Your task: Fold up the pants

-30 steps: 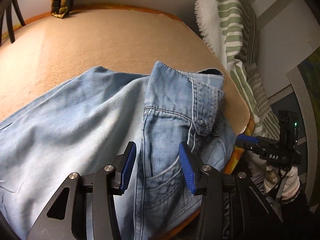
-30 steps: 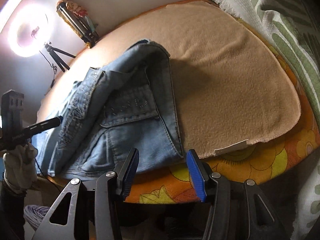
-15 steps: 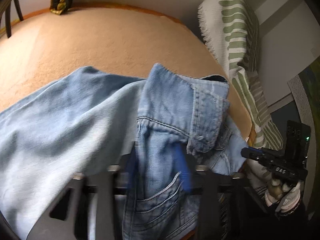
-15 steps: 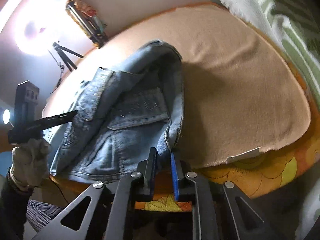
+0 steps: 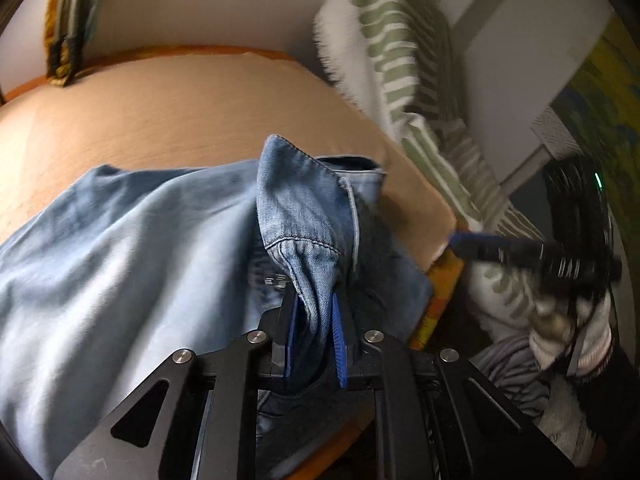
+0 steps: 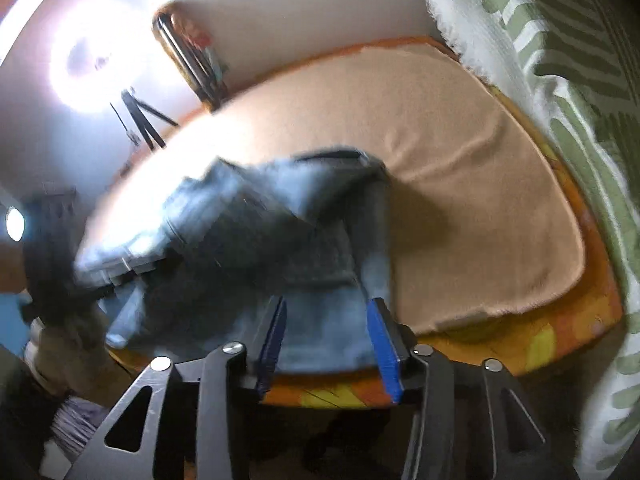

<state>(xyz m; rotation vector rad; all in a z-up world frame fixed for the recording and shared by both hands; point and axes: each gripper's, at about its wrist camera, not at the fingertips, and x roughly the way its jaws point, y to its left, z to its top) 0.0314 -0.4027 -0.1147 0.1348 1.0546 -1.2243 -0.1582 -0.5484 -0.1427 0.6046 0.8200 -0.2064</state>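
Left gripper (image 5: 314, 334): jaws closing, blue pads pinching a bunched fold of the faded light-blue denim pants (image 5: 296, 216) at the waistband, cloth squeezed between them and pulled up into a ridge. Right gripper (image 6: 328, 340): jaws opening, blue pads standing apart with the lower edge of the denim between them; the pads do not look pressed on it, frame is blurred.

The pants lie on the peach-tan fleece blanket (image 5: 168, 112) that covers the bed, waistband end at the near right edge, pale legs spreading away to the left in the left wrist view. Part of the pants is raised off the blanket. Under the blanket shows an orange and yellow flowered sheet (image 6: 532, 344) along the bed edge. A white throw with green leaf stripes (image 5: 400, 40) hangs just beside the bed on the right. In the right wrist view, a bright ring light on a tripod (image 6: 92, 64) stands by the wall, well behind the bed.
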